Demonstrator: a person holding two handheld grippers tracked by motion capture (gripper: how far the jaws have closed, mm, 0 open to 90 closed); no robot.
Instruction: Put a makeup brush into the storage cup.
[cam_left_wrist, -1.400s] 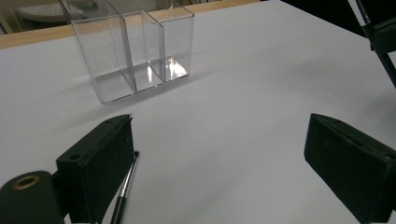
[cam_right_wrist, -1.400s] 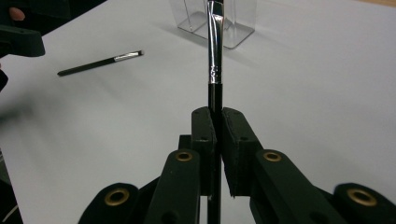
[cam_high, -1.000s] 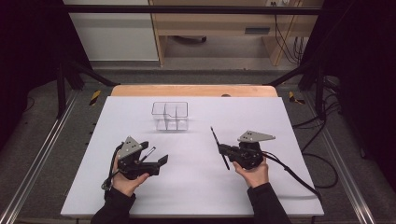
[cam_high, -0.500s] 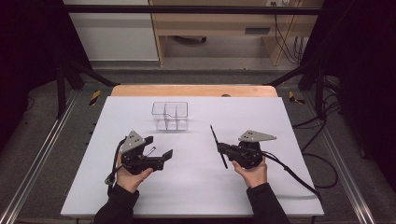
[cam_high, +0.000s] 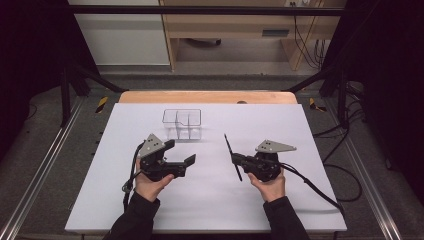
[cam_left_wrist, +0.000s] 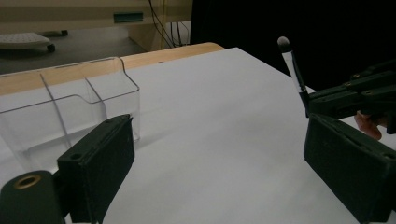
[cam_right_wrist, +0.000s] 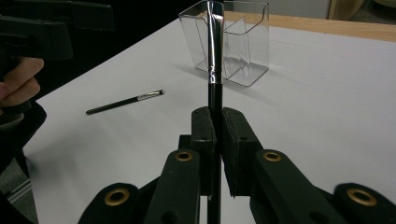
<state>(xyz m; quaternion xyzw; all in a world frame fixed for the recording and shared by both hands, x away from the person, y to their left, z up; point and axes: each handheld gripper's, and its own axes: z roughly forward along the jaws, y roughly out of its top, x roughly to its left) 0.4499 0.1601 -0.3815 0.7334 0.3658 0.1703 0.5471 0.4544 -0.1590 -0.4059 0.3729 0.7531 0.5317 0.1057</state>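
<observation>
The left gripper (cam_high: 181, 154) hovers low over the white table (cam_high: 310, 130), held level, its jaws spread wide with nothing between them. Beyond it stands a clear divided organizer (cam_high: 182, 123). In the right gripper view a second black pencil (cam_right_wrist: 125, 102) lies flat on the table. To the right, the right gripper (cam_high: 235, 161) is clamped on a slim black brush (cam_high: 232, 155), whose long axis runs away from the person, tip toward the organizer.

black grippers (cam_high: 182, 159), grey top plate (cam_high: 274, 147), clear organizer (cam_high: 182, 123), white table (cam_high: 280, 120), black pen (cam_right_wrist: 125, 102), black brush (cam_high: 232, 156) silver band
</observation>
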